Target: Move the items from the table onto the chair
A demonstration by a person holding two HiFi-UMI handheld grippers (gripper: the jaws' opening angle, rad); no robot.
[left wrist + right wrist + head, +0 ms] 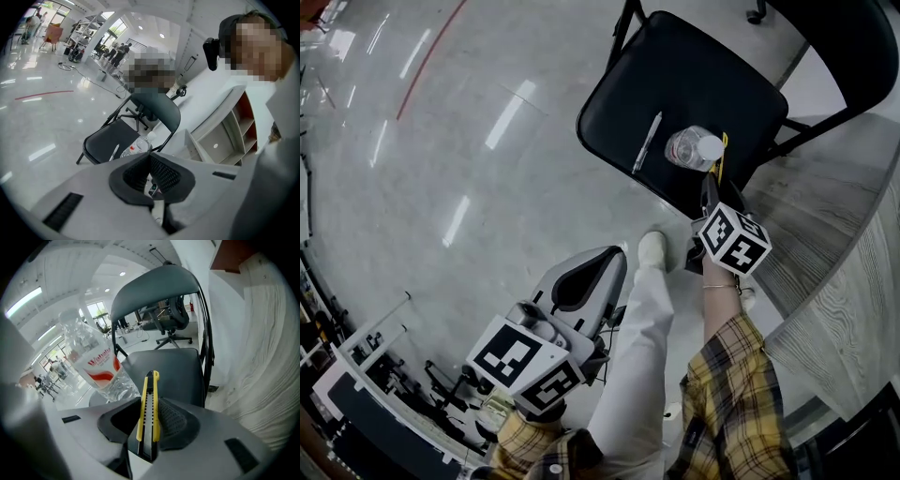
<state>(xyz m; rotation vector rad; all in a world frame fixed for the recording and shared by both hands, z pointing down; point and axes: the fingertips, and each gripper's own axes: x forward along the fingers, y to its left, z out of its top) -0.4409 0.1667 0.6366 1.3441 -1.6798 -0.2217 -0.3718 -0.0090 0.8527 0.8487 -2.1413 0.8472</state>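
Utility knife (151,380) was pinched between the right gripper's (148,405) partly spread jaws above the chair seat (176,369), close beside the water bottle (101,366), so a careless release could have bumped that bottle or tipped the knife off the seat edge; the left gripper (150,174) hung closed and empty.

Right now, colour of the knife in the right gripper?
Yellow and black; the knife shows best in the right gripper view.

The chair backrest (848,42) ran past the top edge, utility knife (722,155) sat mostly hidden behind the right gripper (711,192), table (839,234) cut off rightward.
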